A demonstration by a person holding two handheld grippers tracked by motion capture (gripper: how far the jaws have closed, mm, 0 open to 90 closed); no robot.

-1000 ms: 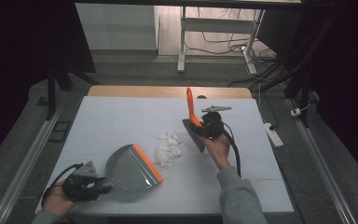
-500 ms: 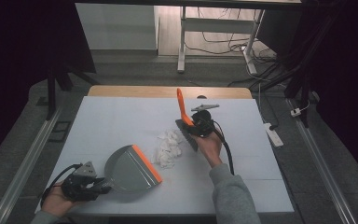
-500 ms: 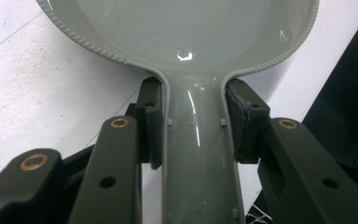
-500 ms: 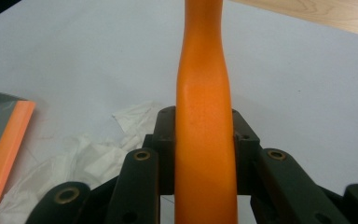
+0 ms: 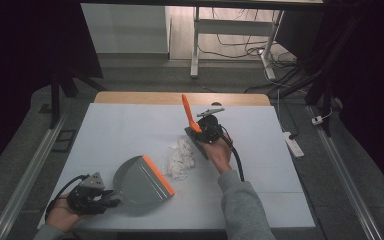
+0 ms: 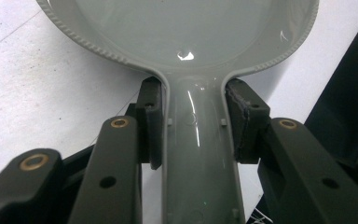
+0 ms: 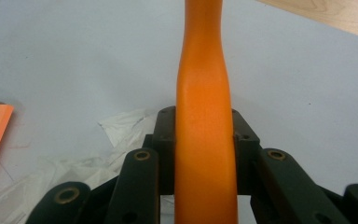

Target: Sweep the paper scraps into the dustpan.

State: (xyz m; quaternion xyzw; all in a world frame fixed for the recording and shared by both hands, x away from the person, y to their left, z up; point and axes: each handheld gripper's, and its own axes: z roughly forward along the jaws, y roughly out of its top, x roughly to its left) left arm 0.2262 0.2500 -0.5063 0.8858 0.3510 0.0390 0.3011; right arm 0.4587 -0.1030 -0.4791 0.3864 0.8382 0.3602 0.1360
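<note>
My right hand-held gripper (image 5: pixel 203 131) is clamped on the orange handle of the brush (image 5: pixel 186 107); in the right gripper view the pads press both sides of the handle (image 7: pixel 204 140). The handle's long axis runs up and away from me, tilted a little to my left, free end highest. The dark brush head (image 5: pixel 200 146) sits low by my hand, at the right edge of the crumpled white paper (image 5: pixel 180 160).

My left hand-held gripper (image 5: pixel 97 197) is closed on the grey dustpan (image 5: pixel 137 180) by its handle; in the left gripper view both pads pinch the neck (image 6: pixel 196 121) just below where the pan widens. The pan lies flat on the surface (image 5: pixel 125 130), near-left part. Its long axis runs from my left hand up and to the right, with the orange-lipped mouth (image 5: pixel 158 175) facing the paper pile, just beside it. Brush and pan flank the paper, apart from each other.
</note>
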